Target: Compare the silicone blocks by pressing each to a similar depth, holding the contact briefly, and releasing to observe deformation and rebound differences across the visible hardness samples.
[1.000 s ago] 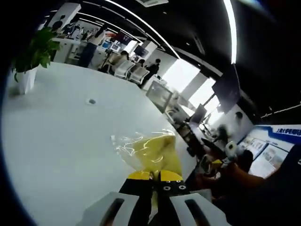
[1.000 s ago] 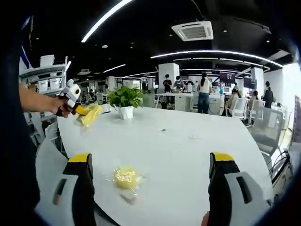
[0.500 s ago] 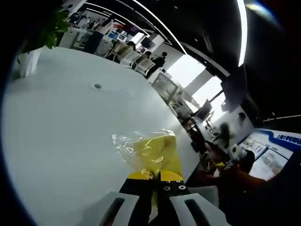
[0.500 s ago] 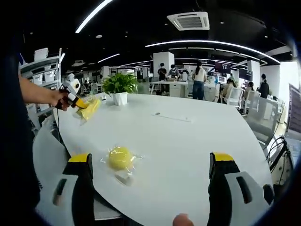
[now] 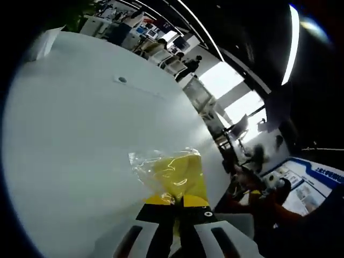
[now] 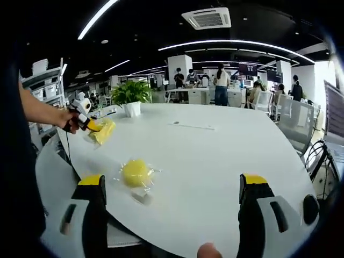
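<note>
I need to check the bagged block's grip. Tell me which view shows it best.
The left gripper view: the yellow silicone block in clear plastic wrap sits close up, pinched by the left gripper. The right gripper view shows it small and distant.

A white round table point(image 6: 215, 156) bears a bagged yellow block point(image 6: 135, 173) and a potted plant point(image 6: 130, 97).
</note>
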`<state>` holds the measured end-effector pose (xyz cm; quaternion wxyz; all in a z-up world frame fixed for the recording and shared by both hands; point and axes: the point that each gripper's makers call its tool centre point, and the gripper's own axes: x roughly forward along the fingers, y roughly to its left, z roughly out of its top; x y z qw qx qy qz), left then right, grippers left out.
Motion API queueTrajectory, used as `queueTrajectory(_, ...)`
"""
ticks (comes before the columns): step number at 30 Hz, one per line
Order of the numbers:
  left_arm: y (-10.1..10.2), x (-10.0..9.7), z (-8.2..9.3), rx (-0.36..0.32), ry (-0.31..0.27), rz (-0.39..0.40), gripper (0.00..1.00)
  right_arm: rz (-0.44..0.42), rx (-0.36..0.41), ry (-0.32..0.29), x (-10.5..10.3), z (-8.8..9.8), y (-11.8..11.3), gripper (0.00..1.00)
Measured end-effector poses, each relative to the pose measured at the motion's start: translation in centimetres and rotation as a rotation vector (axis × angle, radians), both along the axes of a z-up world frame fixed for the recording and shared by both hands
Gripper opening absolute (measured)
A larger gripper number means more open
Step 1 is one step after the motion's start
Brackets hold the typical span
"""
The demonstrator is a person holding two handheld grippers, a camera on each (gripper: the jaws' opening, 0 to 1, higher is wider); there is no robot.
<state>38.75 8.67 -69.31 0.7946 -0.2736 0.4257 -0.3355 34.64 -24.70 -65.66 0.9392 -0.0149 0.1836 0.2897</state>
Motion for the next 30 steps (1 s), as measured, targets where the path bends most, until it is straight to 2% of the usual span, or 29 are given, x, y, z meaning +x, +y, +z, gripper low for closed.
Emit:
queueTrajectory(5,0.0,-0.5,-2.0,0.029,0.037,-0.018,0.0,-0.005,0.005,0.009,-0.4,-0.4,-0.1,0.97)
queueTrajectory(9,0.1,0.1,-3.0,0.031,0.042,-0.018,0.0,0.006,0.006,0.025,-0.8,-1.1,0.3,0.97)
queueTrajectory(13,0.4,0.4,-4.7,0.066,0.079,-0.015,0.0,0.02,-0.001,0.034,-1.2,-1.8,1.0,0.97)
queueTrajectory(22,0.9,0.3,-6.7,0.094,0.123,0.01,0.01,0.003,0.002,0.062,-1.4,-2.3,1.1,0.97)
queueTrajectory(23,1.3,0.5,-7.2,0.118,0.125,0.01,0.01,0.0,0.005,0.07,-1.4,-2.3,1.0,0.97)
queueTrajectory(24,2.3,0.8,-8.2,0.204,0.12,0.018,0.01,-0.004,0.009,0.074,-1.4,-2.3,0.9,0.97)
queueTrajectory(25,2.9,0.5,-8.6,0.244,0.136,0.018,0.01,-0.006,0.012,0.075,-1.4,-2.3,0.9,0.97)
queueTrajectory(26,2.7,0.6,-8.6,0.214,0.146,0.016,0.01,-0.009,0.016,0.077,-1.5,-2.3,0.8,0.97)
queueTrajectory(28,2.9,0.8,-9.1,0.222,0.151,0.022,0.01,-0.013,0.017,0.078,-1.5,-2.4,0.7,0.97)
queueTrajectory(29,3.2,0.7,-9.5,0.263,0.143,0.006,0.02,-0.016,0.016,0.081,-1.6,-2.5,0.6,0.97)
queueTrajectory(30,3.1,0.8,-9.7,0.307,0.09,-0.047,0.02,-0.018,0.015,0.083,-1.7,-2.6,0.6,0.97)
